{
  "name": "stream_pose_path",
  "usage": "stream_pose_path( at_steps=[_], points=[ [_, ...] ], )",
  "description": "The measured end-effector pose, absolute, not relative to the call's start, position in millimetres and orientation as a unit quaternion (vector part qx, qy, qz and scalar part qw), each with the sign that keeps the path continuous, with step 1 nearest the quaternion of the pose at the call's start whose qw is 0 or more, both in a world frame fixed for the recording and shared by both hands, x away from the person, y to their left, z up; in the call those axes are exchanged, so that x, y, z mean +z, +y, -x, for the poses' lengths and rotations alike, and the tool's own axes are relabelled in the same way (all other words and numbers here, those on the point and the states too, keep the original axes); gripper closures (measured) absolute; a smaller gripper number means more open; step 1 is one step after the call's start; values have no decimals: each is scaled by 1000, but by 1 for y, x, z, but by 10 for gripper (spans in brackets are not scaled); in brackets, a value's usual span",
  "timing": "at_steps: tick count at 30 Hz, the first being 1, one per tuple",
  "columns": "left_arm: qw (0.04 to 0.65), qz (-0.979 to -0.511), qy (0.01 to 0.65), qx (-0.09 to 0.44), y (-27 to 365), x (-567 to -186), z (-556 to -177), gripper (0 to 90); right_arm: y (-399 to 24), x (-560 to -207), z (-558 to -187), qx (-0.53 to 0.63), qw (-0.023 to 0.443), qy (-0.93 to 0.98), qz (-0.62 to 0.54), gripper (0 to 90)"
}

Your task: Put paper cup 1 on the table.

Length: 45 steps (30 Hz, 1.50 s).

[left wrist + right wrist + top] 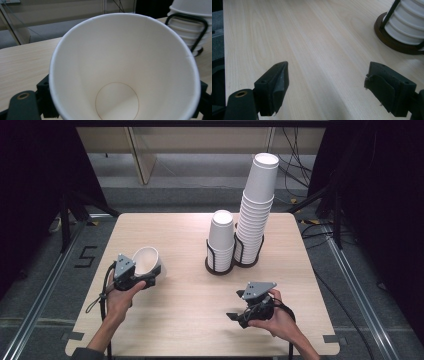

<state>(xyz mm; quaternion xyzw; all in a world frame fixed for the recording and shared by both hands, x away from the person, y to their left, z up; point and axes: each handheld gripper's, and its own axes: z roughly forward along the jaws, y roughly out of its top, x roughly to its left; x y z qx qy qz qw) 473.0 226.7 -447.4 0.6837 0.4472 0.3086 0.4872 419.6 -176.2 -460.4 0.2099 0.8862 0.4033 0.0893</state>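
Held nearest the lens, a paper cup [122, 72] is clamped by the left gripper [142, 279] over the table's [190, 295] left side, mouth tipped toward the person. Right gripper [240, 307] is kept wide open and empty, low over the wood. Transport toward the short stack [220, 240] is judged under way; inversion and alignment over its top are required next.

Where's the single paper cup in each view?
High view: paper cup at left, in the left hand-held gripper, mouth toward the camera.
Left gripper view: paper cup fills the centre.
Right gripper view: not in it.
Shared landmark: black cup holder.
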Motion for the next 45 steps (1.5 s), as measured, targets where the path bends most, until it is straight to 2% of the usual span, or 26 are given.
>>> stream_pose_path(
  at_steps=[11,21,30,34,45],
  points=[
    [448,-681,486,314,233,-457,-526,143,-178,-465,-421,397,83,889,-213,190],
    [412,-697,495,316,229,-474,-549,129,-177,-469,-422,395,83,892,-205,186],
    [388,-712,490,318,226,-486,-554,126,-176,-468,-419,394,69,892,-213,188],
    [393,-715,493,303,229,-490,-552,144,-177,-468,-420,395,71,892,-209,188],
    [404,-709,494,301,243,-497,-535,146,-183,-466,-420,408,66,885,-215,188]
  ],
)
